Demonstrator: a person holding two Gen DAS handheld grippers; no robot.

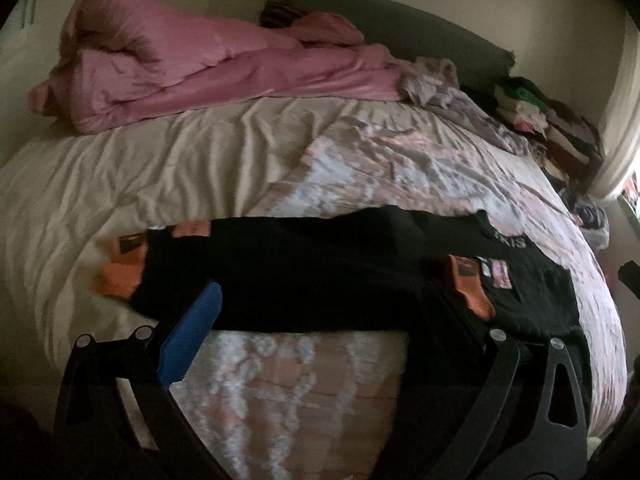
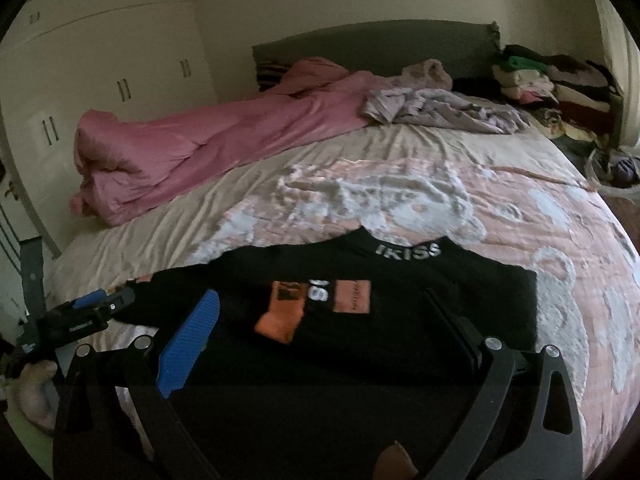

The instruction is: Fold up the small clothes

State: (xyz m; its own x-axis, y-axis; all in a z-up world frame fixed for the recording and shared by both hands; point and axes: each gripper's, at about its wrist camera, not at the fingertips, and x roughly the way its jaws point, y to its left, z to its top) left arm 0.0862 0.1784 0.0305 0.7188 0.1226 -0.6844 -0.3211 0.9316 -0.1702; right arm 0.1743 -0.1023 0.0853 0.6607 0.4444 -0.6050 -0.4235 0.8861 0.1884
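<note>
A black top (image 1: 320, 272) with orange patches and white lettering lies flat on the patterned bedspread (image 1: 400, 168); it also shows in the right wrist view (image 2: 400, 320). My left gripper (image 1: 320, 320) is open just above the top's near edge, its blue-padded left finger (image 1: 192, 332) over the sleeve. My right gripper (image 2: 328, 328) is open over the top's lower half, one blue pad (image 2: 188, 344) showing. The left gripper also shows at the left of the right wrist view (image 2: 96, 308), by the sleeve end.
A crumpled pink duvet (image 2: 200, 144) lies along the far left of the bed. A lilac garment (image 2: 440, 108) lies near the dark headboard (image 2: 380, 44). Stacked folded clothes (image 2: 552, 84) stand at the far right. White wardrobes (image 2: 100, 60) stand left.
</note>
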